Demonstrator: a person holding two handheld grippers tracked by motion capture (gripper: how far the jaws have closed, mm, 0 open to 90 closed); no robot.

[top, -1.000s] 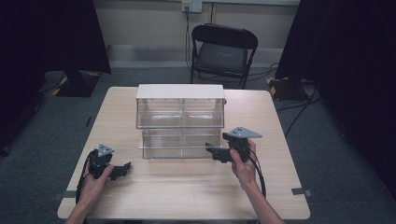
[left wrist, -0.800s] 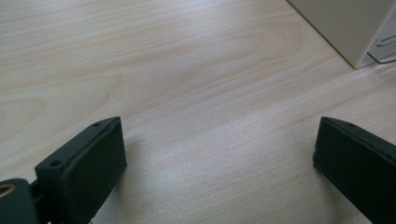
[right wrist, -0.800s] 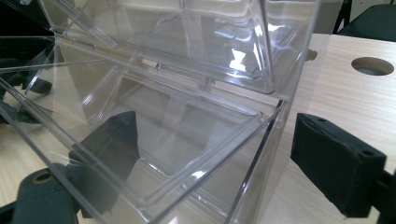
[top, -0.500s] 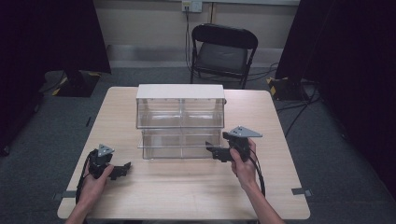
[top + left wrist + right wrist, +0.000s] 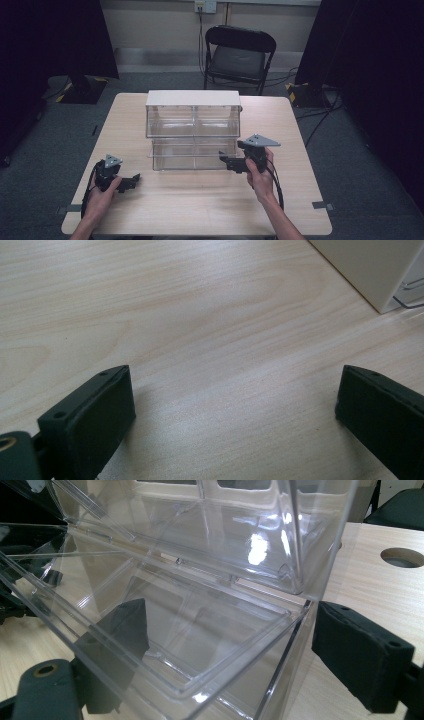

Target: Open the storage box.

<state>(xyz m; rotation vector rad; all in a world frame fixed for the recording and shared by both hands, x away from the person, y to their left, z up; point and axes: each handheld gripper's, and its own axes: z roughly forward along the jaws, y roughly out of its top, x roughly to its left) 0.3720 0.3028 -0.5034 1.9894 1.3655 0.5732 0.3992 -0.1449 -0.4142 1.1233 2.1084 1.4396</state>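
Overhead table view; two close claw-mounted cameras, table shared.

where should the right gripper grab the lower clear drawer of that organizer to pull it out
Grip the right front corner wall of the lower clear drawer, coming from the person's side of the table. That thin upright edge already stands between the open jaws of the right gripper, one inside the drawer, one outside. It looks slippery, so close squarely.
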